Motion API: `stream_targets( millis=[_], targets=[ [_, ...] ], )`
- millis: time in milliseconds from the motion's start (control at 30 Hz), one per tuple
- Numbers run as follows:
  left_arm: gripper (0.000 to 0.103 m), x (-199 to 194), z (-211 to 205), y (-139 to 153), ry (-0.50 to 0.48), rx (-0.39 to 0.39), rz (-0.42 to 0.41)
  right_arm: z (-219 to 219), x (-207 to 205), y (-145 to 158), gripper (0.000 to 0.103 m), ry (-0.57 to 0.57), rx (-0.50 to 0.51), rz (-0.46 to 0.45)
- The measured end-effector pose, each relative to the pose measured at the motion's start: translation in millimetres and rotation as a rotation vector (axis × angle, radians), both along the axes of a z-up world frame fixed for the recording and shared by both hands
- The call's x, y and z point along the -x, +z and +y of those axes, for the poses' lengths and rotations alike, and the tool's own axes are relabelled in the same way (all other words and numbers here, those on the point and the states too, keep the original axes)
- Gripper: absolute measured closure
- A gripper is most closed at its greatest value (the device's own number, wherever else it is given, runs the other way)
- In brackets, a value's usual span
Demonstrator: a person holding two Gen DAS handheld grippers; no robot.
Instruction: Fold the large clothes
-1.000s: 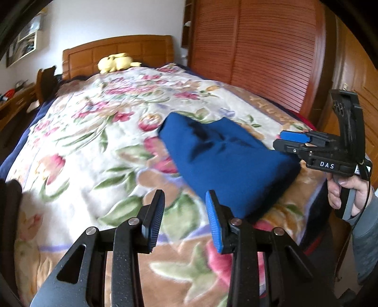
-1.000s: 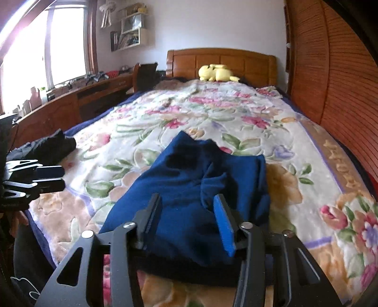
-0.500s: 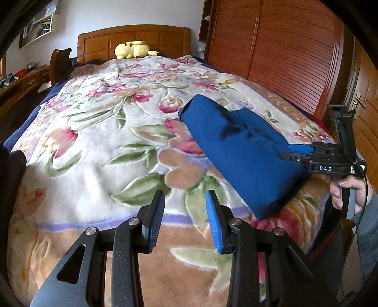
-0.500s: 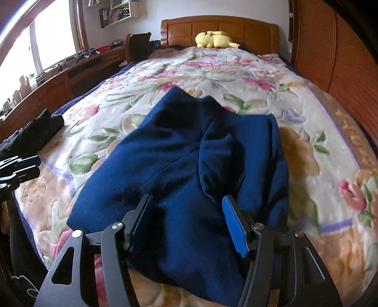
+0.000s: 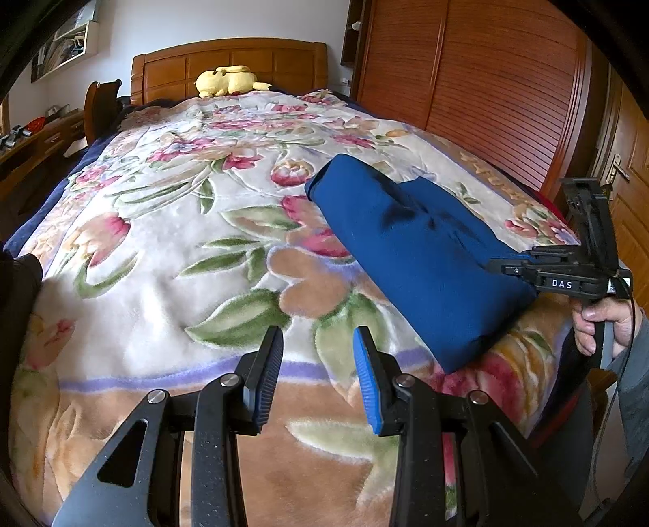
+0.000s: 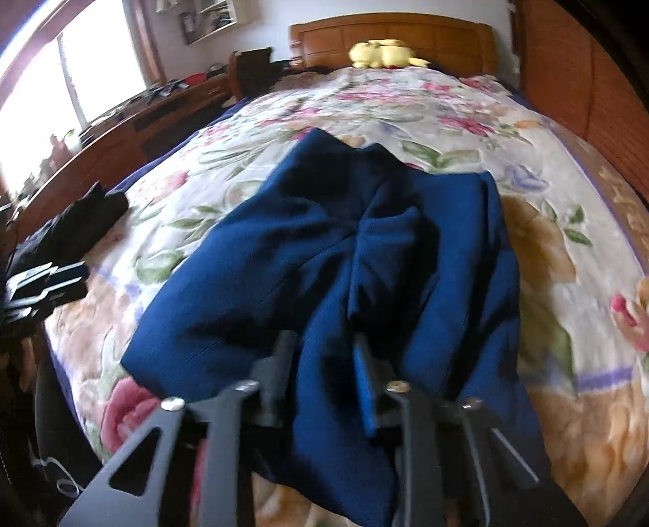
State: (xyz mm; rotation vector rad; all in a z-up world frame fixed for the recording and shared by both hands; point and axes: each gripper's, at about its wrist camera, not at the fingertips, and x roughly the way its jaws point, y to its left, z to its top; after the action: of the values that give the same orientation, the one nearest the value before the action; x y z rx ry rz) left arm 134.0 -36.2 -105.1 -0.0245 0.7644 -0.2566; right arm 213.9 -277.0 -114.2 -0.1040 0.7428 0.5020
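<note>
The blue garment [image 6: 336,267] lies bunched at the foot of the bed [image 5: 162,227], its near edge pinched by the right gripper [image 6: 324,373], whose jaws have just been closing to lift it, while the left gripper [image 5: 318,377] waits beside it with jaws spread and empty.

- Before you, the bed [image 5: 170,227] under a floral blanket, with a wooden headboard [image 5: 231,61].
- On your right, slatted wooden wardrobe doors [image 5: 478,77].
- On your left, a bright window [image 6: 97,81] above a long wooden desk [image 6: 134,129].
- White wall [image 5: 194,20] behind.
</note>
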Motion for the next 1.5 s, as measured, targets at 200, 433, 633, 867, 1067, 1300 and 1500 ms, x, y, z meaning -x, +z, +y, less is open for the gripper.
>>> stream_targets(
  millis=[200, 433, 633, 867, 1067, 1300, 1500],
  targets=[
    [0.066, -8, -10, 4, -0.044, 0.012, -0.015, -8, 17, 36, 0.092, -0.011, 0.087, -0.142],
    [0.066, -44, -39, 20, -0.112, -0.004, -0.039, -63, 12, 33, 0.092, -0.173, 0.142, -0.149],
    [0.063, -98, -72, 28, -0.176, -0.002, -0.032, -66, 15, 8, 0.091, -0.191, 0.12, -0.114],
    [0.058, -168, -89, 12, -0.164, -0.024, 0.024, -82, 33, 13, 0.083, -0.205, 0.058, -0.124],
    [0.055, -214, -94, -1, -0.147, -0.063, 0.05, -97, 62, 17, 0.055, -0.255, 0.034, -0.145],
    [0.053, -256, -96, -29, -0.122, -0.111, 0.114, -97, 86, 6, 0.052, -0.279, 0.043, -0.117],
    [0.038, -277, -95, -46, -0.101, -0.116, 0.131, -98, 90, -7, 0.052, -0.282, 0.016, -0.07]
  ],
)
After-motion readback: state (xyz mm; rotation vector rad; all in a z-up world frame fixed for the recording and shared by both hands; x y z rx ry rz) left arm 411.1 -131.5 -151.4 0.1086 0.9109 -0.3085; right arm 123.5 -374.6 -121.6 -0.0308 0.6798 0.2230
